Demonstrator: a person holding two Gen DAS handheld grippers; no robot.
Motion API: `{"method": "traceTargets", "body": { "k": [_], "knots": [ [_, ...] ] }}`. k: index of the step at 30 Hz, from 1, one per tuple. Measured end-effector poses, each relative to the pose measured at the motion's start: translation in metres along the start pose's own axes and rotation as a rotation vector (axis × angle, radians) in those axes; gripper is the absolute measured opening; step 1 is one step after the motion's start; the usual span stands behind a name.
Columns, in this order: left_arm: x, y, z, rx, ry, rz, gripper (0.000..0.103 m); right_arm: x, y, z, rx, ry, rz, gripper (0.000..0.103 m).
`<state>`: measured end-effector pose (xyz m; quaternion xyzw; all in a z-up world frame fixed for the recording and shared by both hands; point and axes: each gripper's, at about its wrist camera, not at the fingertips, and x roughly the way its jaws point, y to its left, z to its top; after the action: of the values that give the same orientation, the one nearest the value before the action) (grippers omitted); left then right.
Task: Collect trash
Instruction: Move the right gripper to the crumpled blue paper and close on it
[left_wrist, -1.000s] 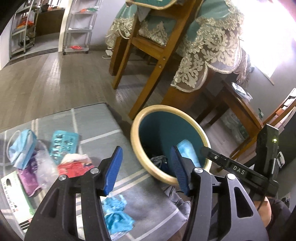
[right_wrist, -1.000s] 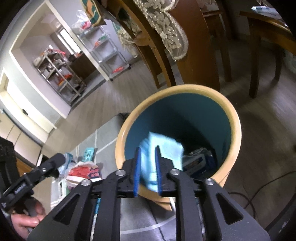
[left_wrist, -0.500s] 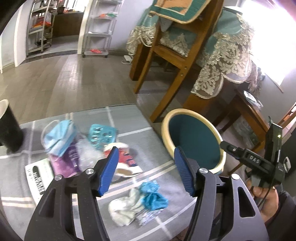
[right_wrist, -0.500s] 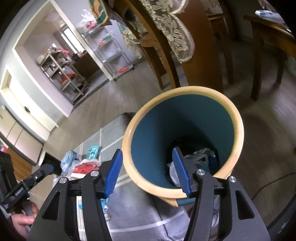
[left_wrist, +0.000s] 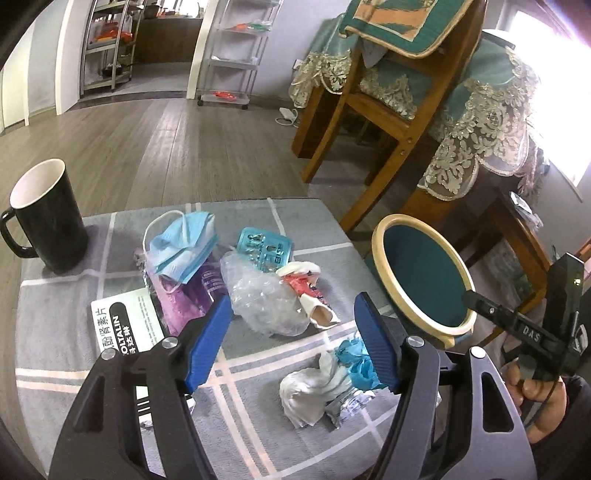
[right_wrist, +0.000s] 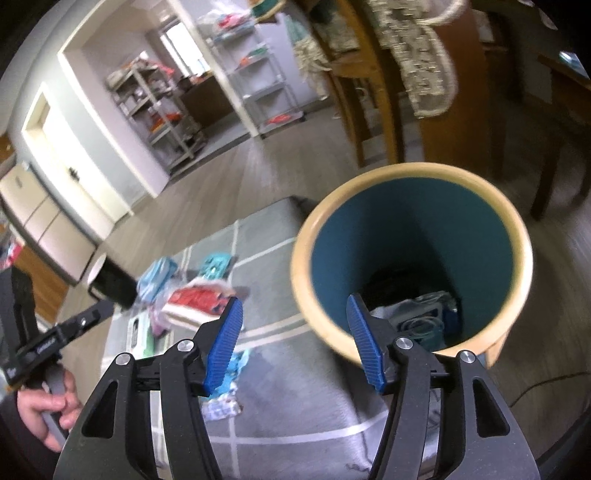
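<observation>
A grey checked cushion (left_wrist: 258, 435) holds loose trash: a blue face mask (left_wrist: 183, 245), a purple wrapper (left_wrist: 184, 295), a teal blister pack (left_wrist: 266, 249), crumpled clear plastic (left_wrist: 262, 299), a red and white wrapper (left_wrist: 306, 291), a white leaflet (left_wrist: 125, 328) and a white and blue wad (left_wrist: 325, 380). My left gripper (left_wrist: 293, 343) is open and empty above the clear plastic. The teal bin with a cream rim (right_wrist: 410, 258) stands beside the cushion and holds trash at its bottom (right_wrist: 417, 317). My right gripper (right_wrist: 293, 343) is open and empty at the bin's near rim.
A black mug (left_wrist: 48, 218) stands at the cushion's far left corner. Wooden chairs (left_wrist: 373, 122) and a table with a lace cloth (left_wrist: 480, 125) stand behind the bin (left_wrist: 421, 277). Metal shelves (left_wrist: 229, 51) line the far wall across the wood floor.
My right gripper opened and dropped the light blue piece into the bin, then drew back left. My left gripper swung left from the bin to over the trash pile.
</observation>
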<state>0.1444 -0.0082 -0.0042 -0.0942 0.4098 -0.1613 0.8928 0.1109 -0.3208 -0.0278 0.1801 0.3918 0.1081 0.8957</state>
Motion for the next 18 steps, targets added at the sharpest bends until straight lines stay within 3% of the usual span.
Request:
{"method": "traceTargets", "body": {
  "k": [18],
  "knots": [
    [0.019, 0.011, -0.012, -0.075, 0.008, -0.034, 0.066, 0.043, 0.069, -0.044, -0.201, 0.152, 0.087, 0.06]
  ]
}}
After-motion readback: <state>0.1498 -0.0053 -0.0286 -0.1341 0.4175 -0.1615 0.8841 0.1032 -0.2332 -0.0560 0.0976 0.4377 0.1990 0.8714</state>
